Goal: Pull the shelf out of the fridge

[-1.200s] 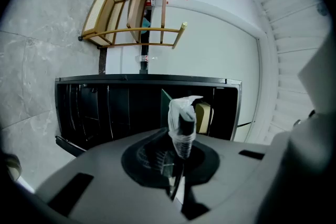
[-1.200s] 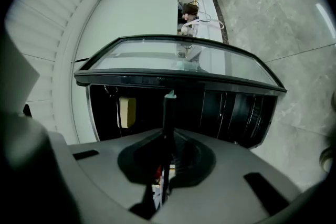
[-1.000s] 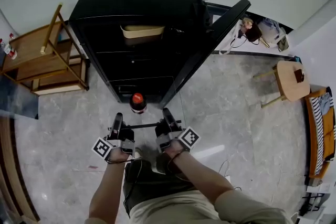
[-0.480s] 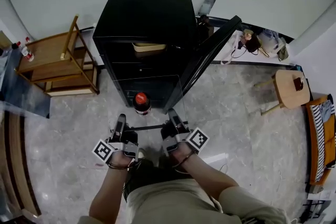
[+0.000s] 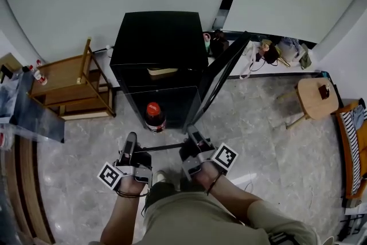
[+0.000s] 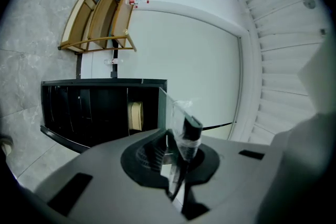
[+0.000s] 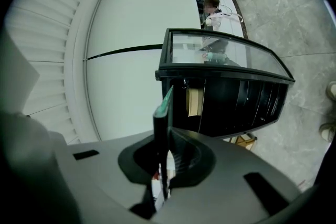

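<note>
A black fridge (image 5: 160, 43) stands against the wall with its door (image 5: 226, 69) swung open to the right. The clear glass shelf (image 5: 166, 146), edged by a dark front bar, is held level in front of the fridge, outside it. My left gripper (image 5: 131, 139) is shut on its left end and my right gripper (image 5: 192, 133) on its right end. The left gripper view has the glass edge (image 6: 181, 123) clamped between the jaws; the right gripper view shows the shelf's edge (image 7: 164, 113) clamped likewise. A red-capped bottle (image 5: 153, 115) shows at the glass; whether it stands on it is unclear.
A tan container (image 5: 162, 72) sits inside the fridge. A wooden rack (image 5: 69, 86) stands to the left, with a glass table edge (image 5: 31, 115) nearer. A round wooden stool (image 5: 314, 94) is to the right, and bags and clutter (image 5: 281, 49) lie along the wall.
Both grippers have drawn back from the fridge with the shelf between them. The fridge now looks smaller and farther away, with more floor in front of it.
</note>
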Demonstrator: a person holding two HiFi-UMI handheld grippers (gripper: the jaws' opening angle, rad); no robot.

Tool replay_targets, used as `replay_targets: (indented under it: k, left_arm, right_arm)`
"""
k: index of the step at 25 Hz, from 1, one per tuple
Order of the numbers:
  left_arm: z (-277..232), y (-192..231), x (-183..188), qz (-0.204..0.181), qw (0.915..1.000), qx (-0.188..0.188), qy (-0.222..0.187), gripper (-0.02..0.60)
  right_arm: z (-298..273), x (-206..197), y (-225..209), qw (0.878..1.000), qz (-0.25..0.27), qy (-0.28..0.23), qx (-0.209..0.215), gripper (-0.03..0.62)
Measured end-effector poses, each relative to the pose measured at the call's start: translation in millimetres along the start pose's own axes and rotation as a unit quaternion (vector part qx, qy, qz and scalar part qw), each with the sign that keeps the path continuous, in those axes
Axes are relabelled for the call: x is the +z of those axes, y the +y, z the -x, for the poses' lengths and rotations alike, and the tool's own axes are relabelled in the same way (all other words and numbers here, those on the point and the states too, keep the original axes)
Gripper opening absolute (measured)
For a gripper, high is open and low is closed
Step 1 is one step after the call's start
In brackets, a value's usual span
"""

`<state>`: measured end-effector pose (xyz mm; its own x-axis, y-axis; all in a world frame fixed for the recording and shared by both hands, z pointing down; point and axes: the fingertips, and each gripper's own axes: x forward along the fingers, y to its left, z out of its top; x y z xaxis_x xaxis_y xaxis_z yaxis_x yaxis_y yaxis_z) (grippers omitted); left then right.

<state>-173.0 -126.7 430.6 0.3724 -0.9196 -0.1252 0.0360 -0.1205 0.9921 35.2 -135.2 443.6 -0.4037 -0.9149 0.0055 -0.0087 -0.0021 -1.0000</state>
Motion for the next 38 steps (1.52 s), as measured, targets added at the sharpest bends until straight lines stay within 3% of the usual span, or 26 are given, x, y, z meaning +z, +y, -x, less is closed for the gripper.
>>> replay_targets:
  k: [5,12,18,38]
  left_arm:
    - [-11.4,-45.9,3.0,-0.008,0.9999,-0.008,0.003,0.014]
    - [-36.2,-106.4,18.1,-0.009,0.9997,-0.023,0.005,0.014]
    - [-57.0,-149.3,27.3,-0.035,0.9983,-0.044,0.017,0.014]
    - [-145.0,-216.3,41.3,-0.043,0.994,-0.093,0.036,0.017]
  right_arm:
    - [-3.2,3.3,43.7,1.0,0.002,0.006,-0.002,0.003]
    - [-26.2,4.6,109.0,1.0,0.008,0.012,0.026,0.003]
    - [-40.2,9.4,149.5,0.999,0.01,0.008,0.052,0.003]
    - [-94.1,53.0,229.2,0.996,0.025,-0.028,0.087,0.003]
